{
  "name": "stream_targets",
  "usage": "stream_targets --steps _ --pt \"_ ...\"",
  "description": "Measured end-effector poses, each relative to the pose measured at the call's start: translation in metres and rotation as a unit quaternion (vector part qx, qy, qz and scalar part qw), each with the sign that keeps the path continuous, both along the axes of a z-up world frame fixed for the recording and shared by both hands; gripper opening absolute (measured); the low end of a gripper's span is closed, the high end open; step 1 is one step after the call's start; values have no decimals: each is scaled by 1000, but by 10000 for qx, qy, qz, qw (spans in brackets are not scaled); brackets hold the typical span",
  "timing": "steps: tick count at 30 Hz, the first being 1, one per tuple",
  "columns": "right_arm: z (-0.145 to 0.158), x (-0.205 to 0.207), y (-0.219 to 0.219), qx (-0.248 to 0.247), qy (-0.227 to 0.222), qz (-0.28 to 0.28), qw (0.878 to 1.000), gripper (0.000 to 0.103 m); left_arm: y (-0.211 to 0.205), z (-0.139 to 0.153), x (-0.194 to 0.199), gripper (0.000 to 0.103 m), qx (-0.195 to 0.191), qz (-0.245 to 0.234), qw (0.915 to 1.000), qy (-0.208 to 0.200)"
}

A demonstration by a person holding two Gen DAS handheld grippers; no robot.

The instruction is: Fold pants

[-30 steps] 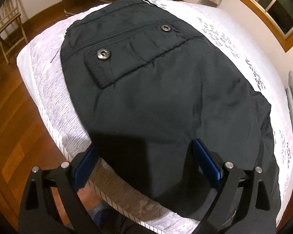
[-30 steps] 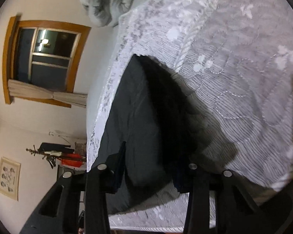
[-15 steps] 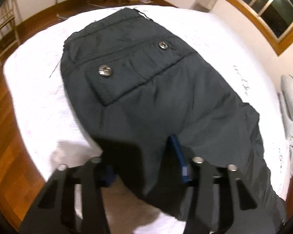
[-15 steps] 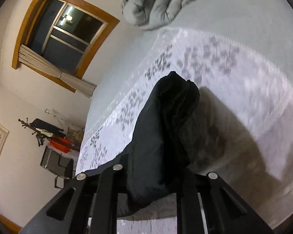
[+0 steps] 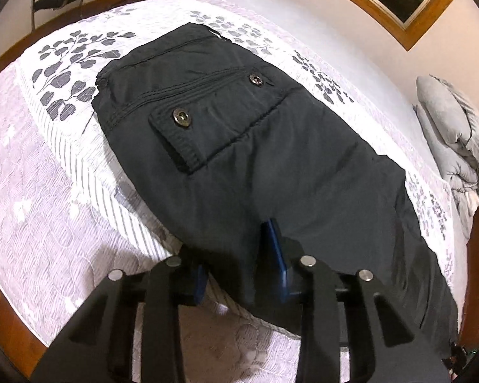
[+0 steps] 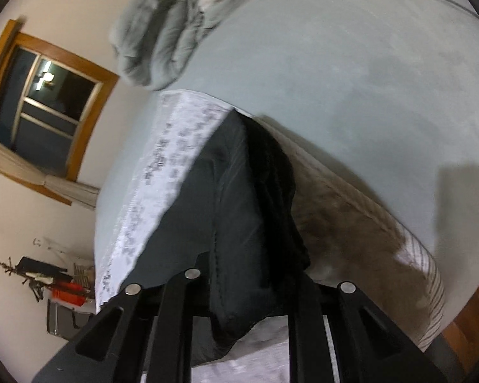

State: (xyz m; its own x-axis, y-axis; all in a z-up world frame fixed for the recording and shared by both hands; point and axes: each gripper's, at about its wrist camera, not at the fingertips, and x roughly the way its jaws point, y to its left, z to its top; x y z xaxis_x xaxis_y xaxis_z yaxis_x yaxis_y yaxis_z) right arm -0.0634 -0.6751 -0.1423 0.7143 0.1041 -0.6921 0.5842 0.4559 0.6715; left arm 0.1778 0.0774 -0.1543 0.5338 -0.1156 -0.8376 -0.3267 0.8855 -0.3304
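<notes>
Right gripper [image 6: 249, 290] clamped on bunched end of dark charcoal fabric pants [image 6: 226, 210], lifted over white patterned quilt [image 6: 163, 172] near bed's edge.

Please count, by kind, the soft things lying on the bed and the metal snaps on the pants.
Black cargo pants: 1
Round metal snap buttons: 2
Grey bundled duvet: 1
White patterned bedspread: 1
Total: 5
</notes>
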Motion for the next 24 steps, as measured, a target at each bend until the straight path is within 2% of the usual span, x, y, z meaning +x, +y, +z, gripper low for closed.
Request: stream_targets --steps 4,8,10,12,17,24 --pt "-20 -4 -5 76 70 -89 9999 16 1 -4 -2 41 3 -10 10000 -41" --pt "-22 -4 -5 100 37 -171 9998 16 20 -3 -8 61 -50 34 9999 -87" --pt "-21 -3 -6 59 83 -161 9998 16 16 0 -15 63 37 -57 9999 -153" --pt "-19 -2 -4 59 123 -176 9998 17 13 4 -18 72 202 -187 9994 -185" --pt "-14 5 -3 62 173 -237 9995 17 11 14 -31 87 398 -421 9979 -287" --pt "3 38 -5 -399 304 -43 9987 17 16 13 -47 89 335 -384 9982 -307"
